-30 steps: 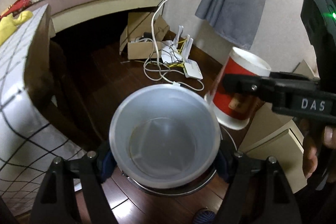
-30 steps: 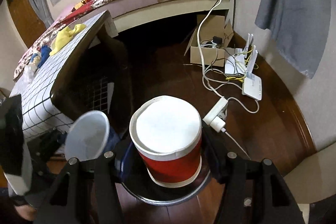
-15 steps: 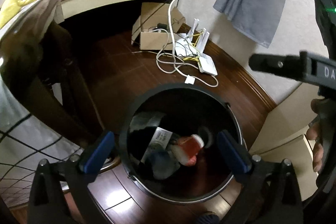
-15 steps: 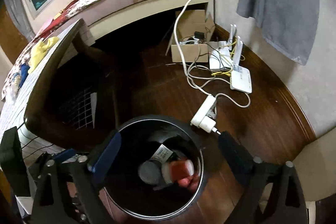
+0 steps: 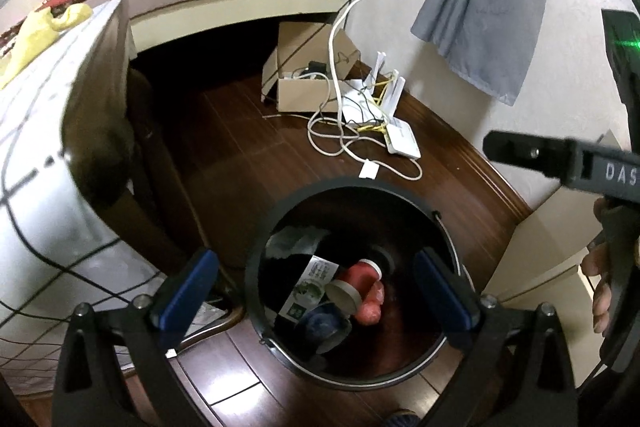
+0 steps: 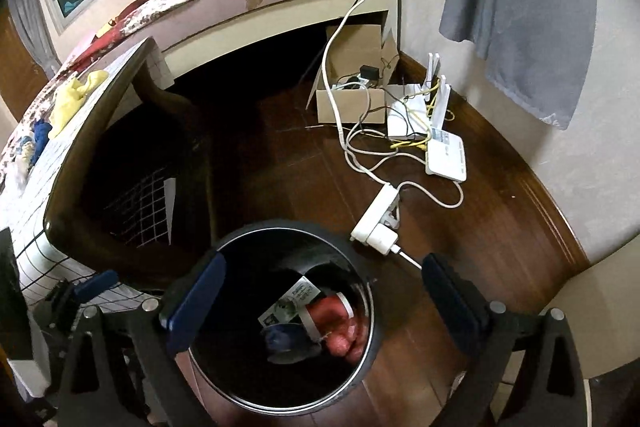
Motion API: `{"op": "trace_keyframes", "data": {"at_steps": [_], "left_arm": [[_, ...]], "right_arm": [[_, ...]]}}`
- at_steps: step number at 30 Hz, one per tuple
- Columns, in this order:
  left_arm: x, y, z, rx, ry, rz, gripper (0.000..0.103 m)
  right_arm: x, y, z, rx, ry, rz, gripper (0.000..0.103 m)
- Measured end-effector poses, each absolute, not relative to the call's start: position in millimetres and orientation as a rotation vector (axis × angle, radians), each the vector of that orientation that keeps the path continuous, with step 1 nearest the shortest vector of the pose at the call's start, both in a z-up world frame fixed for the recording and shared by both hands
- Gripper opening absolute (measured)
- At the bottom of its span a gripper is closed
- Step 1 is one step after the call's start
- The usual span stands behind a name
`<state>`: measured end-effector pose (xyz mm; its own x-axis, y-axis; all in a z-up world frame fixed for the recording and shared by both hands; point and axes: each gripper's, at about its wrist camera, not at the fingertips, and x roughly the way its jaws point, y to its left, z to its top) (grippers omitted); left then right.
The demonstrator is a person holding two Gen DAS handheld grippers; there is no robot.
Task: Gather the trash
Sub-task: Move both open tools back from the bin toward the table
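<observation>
You are holding both grippers over the black bin (image 5: 256, 267), and that bin is the landmark here; your left gripper (image 5: 316, 291) is hanging directly above its mouth with the jaws spread wide and nothing between the blue pads (image 5: 188, 291); your right gripper (image 6: 320, 303) is hovering over the same mouth, likewise released and carrying nothing. The red paper cup (image 5: 360, 275) is lying on its side inside the bin, toward the right of the bottom; a second cup with a blue print (image 5: 324, 327) is lying inside as well, just in front of the red one; a green-and-white wrapper (image 5: 310, 289) is resting against them on the left, still within the bin. Beyond the bin's far rim, on the wooden floor (image 5: 248, 163), a white power strip (image 6: 380, 219) is sitting close by; farther back from the bin the white router (image 6: 444, 155) and a cardboard box (image 6: 352, 103) are tangled in cables. To the left of the bin the tabletop (image 6: 36, 179) with its checked cloth is standing just beside it; a yellow cloth (image 6: 74, 95) is lying on it, well away from the bin.
</observation>
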<state>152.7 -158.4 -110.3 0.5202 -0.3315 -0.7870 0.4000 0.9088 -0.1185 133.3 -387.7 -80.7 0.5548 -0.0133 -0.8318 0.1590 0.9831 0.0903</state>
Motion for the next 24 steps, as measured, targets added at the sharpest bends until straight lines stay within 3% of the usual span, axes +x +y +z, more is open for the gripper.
{"op": "trace_keyframes", "data": {"at_steps": [24], "left_arm": [[129, -110, -38, 0.065, 0.765, -0.333, 0.099]], "right_arm": [[109, -331, -21, -0.018, 0.848, -0.028, 0.102]]}}
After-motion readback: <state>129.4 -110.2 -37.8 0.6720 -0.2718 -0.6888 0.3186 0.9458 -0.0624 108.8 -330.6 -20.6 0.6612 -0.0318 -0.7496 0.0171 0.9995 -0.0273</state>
